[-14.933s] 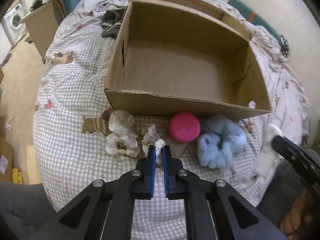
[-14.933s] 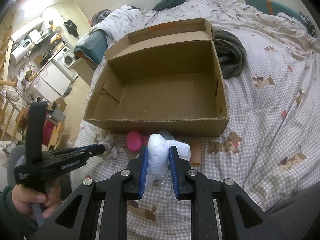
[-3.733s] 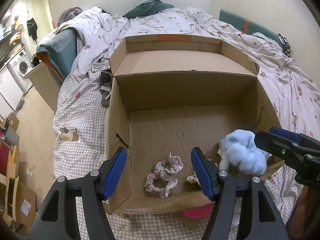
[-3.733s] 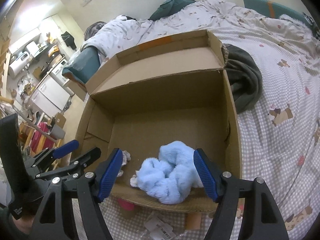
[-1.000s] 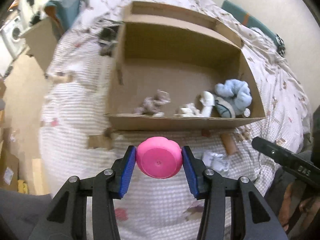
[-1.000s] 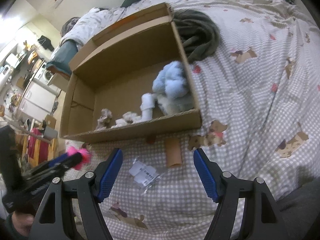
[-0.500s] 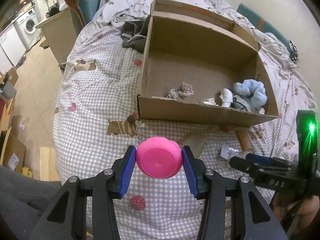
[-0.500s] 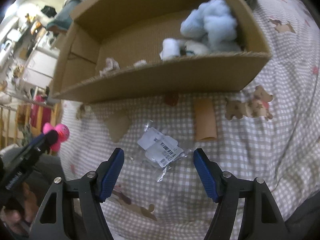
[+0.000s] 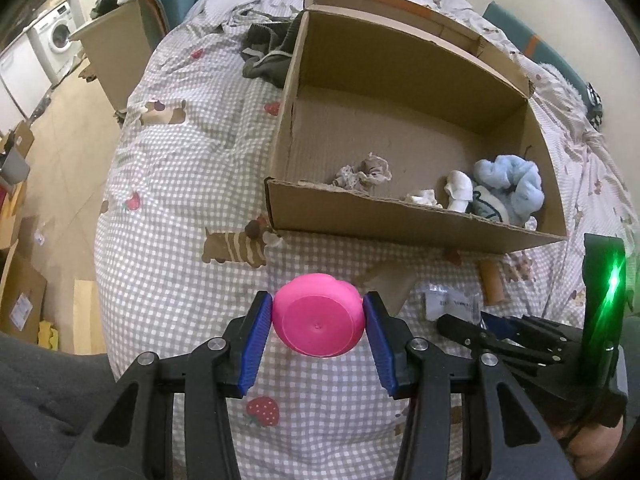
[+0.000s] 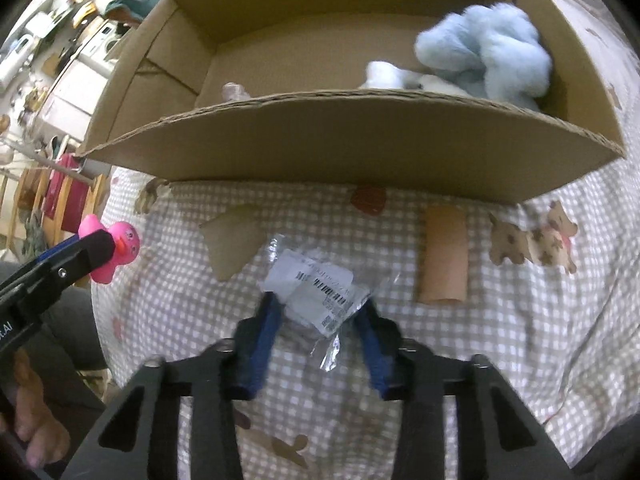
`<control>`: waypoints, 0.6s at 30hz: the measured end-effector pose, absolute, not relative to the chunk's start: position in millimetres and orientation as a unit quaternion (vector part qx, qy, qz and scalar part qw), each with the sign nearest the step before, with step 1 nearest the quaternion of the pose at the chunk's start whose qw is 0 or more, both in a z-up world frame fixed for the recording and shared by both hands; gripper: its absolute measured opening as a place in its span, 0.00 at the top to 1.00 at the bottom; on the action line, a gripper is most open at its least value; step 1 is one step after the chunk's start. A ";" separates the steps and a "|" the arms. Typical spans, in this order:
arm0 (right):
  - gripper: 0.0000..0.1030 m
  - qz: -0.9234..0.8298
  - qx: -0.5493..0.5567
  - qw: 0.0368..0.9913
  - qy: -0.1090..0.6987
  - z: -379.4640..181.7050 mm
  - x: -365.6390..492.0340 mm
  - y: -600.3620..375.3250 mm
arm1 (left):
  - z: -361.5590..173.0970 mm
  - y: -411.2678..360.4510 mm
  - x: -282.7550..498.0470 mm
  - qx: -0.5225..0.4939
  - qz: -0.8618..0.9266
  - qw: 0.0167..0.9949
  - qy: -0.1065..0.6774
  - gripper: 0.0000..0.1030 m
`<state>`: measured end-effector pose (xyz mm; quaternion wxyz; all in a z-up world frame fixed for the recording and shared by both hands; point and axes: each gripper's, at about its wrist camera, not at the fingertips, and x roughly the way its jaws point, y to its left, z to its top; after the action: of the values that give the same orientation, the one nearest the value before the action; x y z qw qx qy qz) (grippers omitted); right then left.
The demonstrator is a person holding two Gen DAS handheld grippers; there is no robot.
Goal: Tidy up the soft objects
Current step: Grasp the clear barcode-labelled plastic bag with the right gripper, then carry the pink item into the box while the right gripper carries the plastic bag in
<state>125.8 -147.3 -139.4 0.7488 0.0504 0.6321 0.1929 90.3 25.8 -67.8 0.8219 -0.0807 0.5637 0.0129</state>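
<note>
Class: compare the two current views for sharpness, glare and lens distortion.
Left wrist view: sharp, with fisheye bending of the cardboard box and green LED glare on the right gripper. Right wrist view: motion-blurred, especially the plastic packet; the box rim bows strongly.

Left tool (image 9: 319, 326) low at six o'clock in its own view, both blue pads clamped tight on a pink toy (image 9: 319, 322). Right tool (image 10: 318, 312) sits at six o'clock in its view, pads spread either side of a clear packet (image 10: 316, 290), whether they touch it is unclear.
</note>
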 end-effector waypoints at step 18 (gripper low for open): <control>0.73 0.244 0.044 0.799 0.549 -75.8 90.9 -151.8 | -66.5 35.2 84.3 -0.066 0.044 0.831 0.551 0.58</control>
<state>90.9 -151.8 -75.8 0.7986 0.0441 0.5485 0.2436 84.3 35.2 -66.5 0.8311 -0.0656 0.5506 0.0435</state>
